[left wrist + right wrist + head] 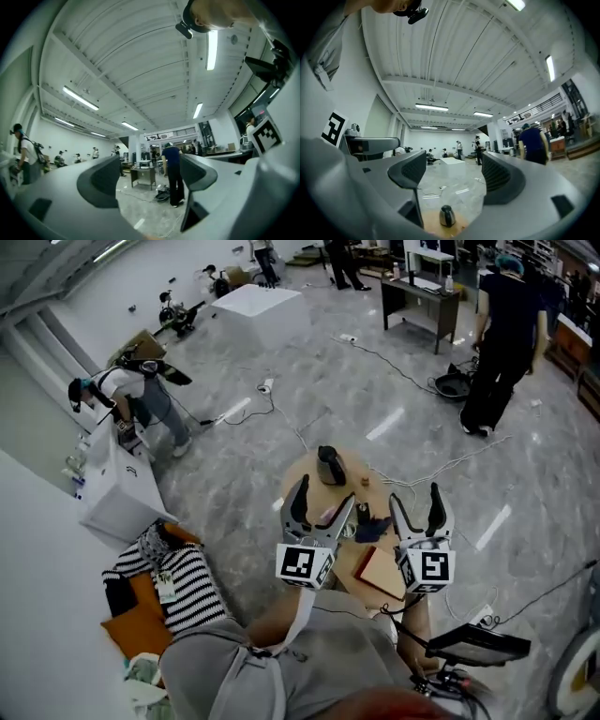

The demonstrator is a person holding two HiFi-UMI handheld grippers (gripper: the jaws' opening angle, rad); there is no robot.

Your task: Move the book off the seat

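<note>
Left tongs (322, 507), right tongs (417, 508) spread, book (379, 572) between

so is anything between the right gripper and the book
Nothing visible does. In the head view the book lies right beside the open right gripper, nearer the person than its jaw tips; its jaws hold nothing.

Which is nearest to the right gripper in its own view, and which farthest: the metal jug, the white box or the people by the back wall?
1. Metal jug, low and just ahead.
2. White box, out on the floor.
3. People, far back.
</note>
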